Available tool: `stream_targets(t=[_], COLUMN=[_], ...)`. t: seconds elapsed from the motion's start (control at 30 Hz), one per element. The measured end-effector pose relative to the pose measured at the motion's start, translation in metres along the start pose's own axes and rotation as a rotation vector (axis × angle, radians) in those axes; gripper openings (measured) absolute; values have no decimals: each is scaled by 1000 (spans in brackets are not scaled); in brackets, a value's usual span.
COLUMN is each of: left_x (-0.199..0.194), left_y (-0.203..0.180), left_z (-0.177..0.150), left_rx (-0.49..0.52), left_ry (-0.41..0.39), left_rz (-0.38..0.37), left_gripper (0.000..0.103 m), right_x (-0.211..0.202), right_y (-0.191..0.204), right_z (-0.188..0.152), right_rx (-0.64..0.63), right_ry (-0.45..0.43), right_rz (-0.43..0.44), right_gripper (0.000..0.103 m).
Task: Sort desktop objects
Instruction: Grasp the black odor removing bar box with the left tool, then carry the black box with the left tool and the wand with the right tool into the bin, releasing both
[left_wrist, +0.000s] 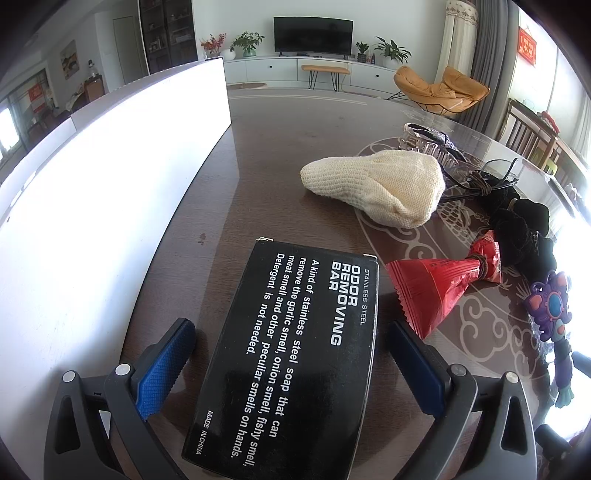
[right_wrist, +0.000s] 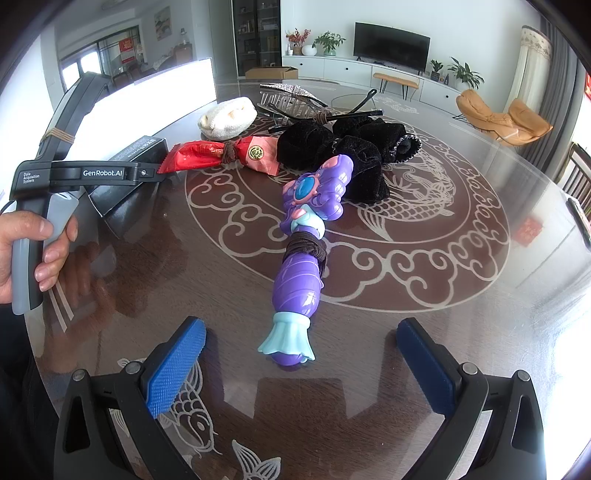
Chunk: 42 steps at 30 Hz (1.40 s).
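Note:
A black box (left_wrist: 295, 354) printed "Odor Removing Bar" lies flat on the table between the fingers of my left gripper (left_wrist: 291, 369). That gripper is open, with a gap on each side of the box. In the right wrist view a purple and teal toy wand (right_wrist: 299, 280) with a brown band around its middle lies on the glass. Its teal end sits between the fingers of my right gripper (right_wrist: 301, 363), which is open and not touching it. The same wand (left_wrist: 550, 306) shows at the right edge of the left wrist view.
Beyond the box lie a cream knitted pouch (left_wrist: 373, 188), a red packet (left_wrist: 439, 284) tied with a band, black velvet scrunchies (right_wrist: 332, 155), a clear hair clip (right_wrist: 284, 101) and black glasses (right_wrist: 354, 107). A tall white panel (left_wrist: 110, 184) walls the left side. A hand (right_wrist: 22, 251) holds the left gripper's handle.

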<state>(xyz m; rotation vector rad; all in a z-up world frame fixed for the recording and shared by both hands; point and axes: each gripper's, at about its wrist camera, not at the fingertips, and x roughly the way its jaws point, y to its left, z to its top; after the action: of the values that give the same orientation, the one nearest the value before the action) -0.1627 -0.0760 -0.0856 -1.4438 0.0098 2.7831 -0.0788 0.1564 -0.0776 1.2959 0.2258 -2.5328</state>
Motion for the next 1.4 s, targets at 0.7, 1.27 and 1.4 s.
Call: stream_targets(t=[0.7,1.27,1.4], left_x=[0,-63,-68], left_y=[1,-34,-34], left_z=[1,-62,-65], left_rx=[6,122,88], left_ry=[0,-65,-69], left_rz=[-4,-86,-91], left_gripper=[103,58,58], right_x=[-1,4,18], right_y=[0,-10,-1], right_z=[0,36,52], right_rx=[0,-12,-52], right_ry=[0,75,125], right_rz=[0,51,71], right_gripper=[103,103,53])
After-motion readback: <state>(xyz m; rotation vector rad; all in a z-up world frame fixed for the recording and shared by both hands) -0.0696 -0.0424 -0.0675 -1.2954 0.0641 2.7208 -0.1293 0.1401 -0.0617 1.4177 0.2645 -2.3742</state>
